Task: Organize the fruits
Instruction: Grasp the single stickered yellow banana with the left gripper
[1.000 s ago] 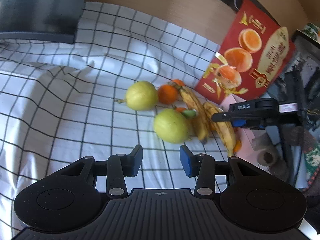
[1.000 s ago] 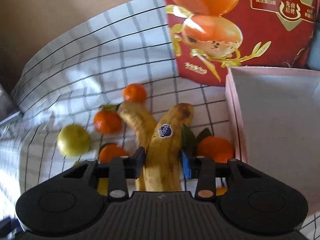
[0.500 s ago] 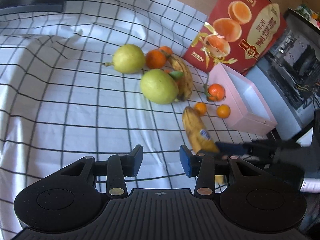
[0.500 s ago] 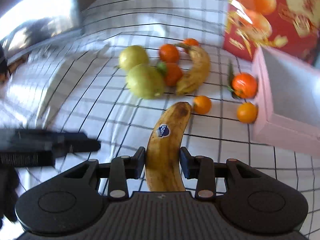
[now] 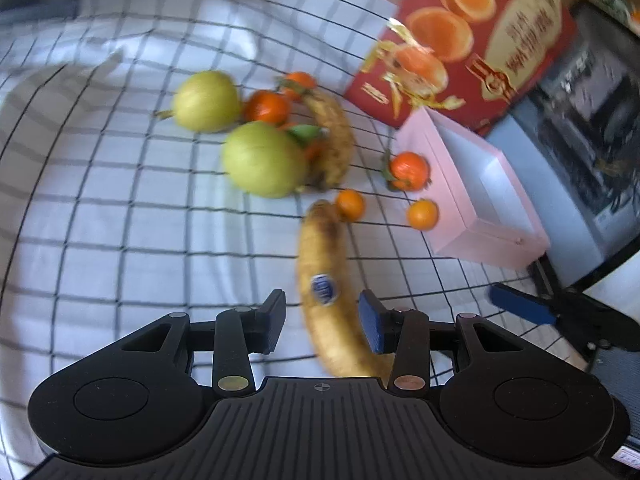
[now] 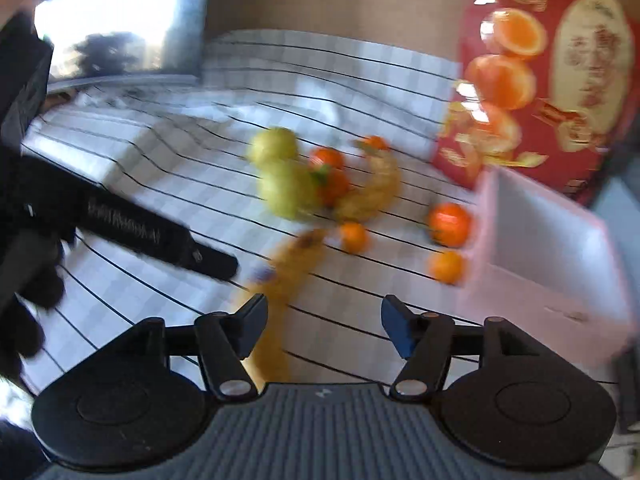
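A spotted banana (image 5: 324, 264) with a blue sticker lies on the checked cloth (image 5: 120, 240). It lies between the fingers of my left gripper (image 5: 323, 316), which is open, with a gap showing at the left pad. My right gripper (image 6: 324, 320) is opening wide. The same banana (image 6: 292, 264), blurred, lies beside its left finger, and the pads do not press it. Farther back are two yellow-green pears (image 5: 264, 160) (image 5: 204, 100), a second banana (image 5: 334, 136) and several tangerines (image 5: 408, 166).
An open pink box (image 5: 472, 236) stands to the right of the fruit, with a red gift box (image 5: 472, 40) upright behind it. Dark equipment lines the right edge. The left gripper (image 6: 160, 236) shows as a black bar in the right wrist view.
My right gripper carried the stickered banana away from the pile, then let it go and its jaws spread. My left gripper moved right until the banana lay between its fingers.
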`<control>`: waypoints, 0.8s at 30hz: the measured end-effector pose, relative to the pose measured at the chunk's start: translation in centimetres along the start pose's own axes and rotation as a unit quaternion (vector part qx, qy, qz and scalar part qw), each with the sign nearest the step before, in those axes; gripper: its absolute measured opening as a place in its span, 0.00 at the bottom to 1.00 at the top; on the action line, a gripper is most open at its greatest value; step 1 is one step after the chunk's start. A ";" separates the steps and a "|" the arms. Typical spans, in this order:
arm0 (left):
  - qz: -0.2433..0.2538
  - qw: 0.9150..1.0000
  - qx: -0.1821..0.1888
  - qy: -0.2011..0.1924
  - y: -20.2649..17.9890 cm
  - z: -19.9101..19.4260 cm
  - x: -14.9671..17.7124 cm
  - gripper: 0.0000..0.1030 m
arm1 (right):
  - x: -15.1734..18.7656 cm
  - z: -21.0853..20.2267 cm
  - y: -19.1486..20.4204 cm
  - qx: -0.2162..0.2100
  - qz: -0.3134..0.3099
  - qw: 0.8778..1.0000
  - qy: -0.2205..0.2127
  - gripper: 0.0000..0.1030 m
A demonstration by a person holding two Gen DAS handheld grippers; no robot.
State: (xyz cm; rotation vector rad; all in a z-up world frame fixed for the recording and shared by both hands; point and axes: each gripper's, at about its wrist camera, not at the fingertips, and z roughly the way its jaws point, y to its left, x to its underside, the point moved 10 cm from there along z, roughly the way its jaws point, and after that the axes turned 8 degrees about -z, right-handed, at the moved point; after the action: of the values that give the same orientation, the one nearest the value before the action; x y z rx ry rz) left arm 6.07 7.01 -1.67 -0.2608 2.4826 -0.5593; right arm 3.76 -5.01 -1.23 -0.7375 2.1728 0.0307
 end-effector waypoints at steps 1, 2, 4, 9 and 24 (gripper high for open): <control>0.017 1.000 -0.018 -0.004 -0.5 0.4 0.0 0.44 | 0.7 0.0 -1.0 0.013 0.007 1.000 0.008 0.62; 0.037 0.998 -0.042 -0.008 -0.8 0.8 0.1 0.44 | 1.4 -0.1 -1.8 0.024 0.014 1.000 0.015 0.62; 0.063 0.995 -0.078 -0.005 -1.3 1.7 0.2 0.45 | 2.8 0.1 -3.4 0.041 0.032 0.998 0.025 0.62; 0.080 0.991 -0.106 0.018 -2.2 3.9 0.8 0.47 | 4.9 0.4 -5.3 0.052 0.058 0.997 0.023 0.63; 0.046 0.984 -0.170 -0.011 -2.1 5.0 1.6 0.43 | 5.8 2.0 -5.8 0.027 -0.028 0.999 -0.010 0.72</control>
State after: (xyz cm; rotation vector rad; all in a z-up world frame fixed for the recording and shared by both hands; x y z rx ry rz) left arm 7.77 3.00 -5.30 -0.2793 2.5444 -0.0902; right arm 5.32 -12.15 -5.49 -0.7642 2.1255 -0.0496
